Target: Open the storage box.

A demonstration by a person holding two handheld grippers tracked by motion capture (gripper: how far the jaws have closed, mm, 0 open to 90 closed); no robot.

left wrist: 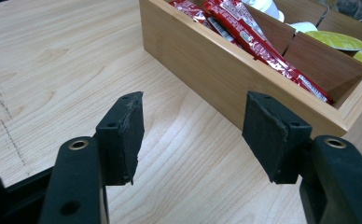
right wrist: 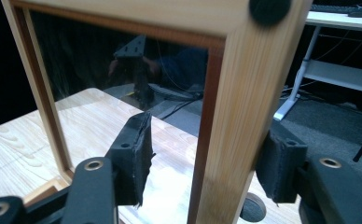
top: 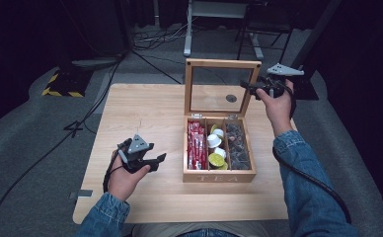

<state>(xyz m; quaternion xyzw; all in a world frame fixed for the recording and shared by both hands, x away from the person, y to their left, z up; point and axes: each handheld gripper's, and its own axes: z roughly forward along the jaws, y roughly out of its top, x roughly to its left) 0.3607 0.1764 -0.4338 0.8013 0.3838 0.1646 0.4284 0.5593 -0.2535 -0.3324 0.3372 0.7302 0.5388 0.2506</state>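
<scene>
- The left gripper [top: 152, 160] is held in the person's left hand [top: 123, 180] low over the tabletop [top: 145, 106], on the near-left side of the wooden tea box [top: 219, 175]. Its jaws point toward the box and stand apart with nothing between them.
- In the left gripper view the two black pads [left wrist: 123, 135] frame bare wood, and the near left wall of the box [left wrist: 226, 74] lies just beyond them.
- The box stands open and has three compartments side by side.
- The left compartment holds red stick packets [top: 195, 145], lying lengthwise.
- The middle compartment holds small round cups with white and yellow-green lids [top: 216, 148].
- The right compartment holds dark wrapped pieces [top: 238, 145]; what they are I cannot tell.
- The lid [top: 222, 64], a wooden frame around a clear pane, stands upright at the far edge of the box.
- The right gripper [top: 252, 88] is held in the right hand [top: 278, 106], raised at the lid's right edge, forearm in a denim sleeve [top: 303, 168] reaching past the box.
- In the right gripper view the lid's frame post [right wrist: 237, 116] stands between the jaws. The jaws are released: one pad [right wrist: 137, 154] sits clear of the wood; whether the other touches it I cannot tell.
</scene>
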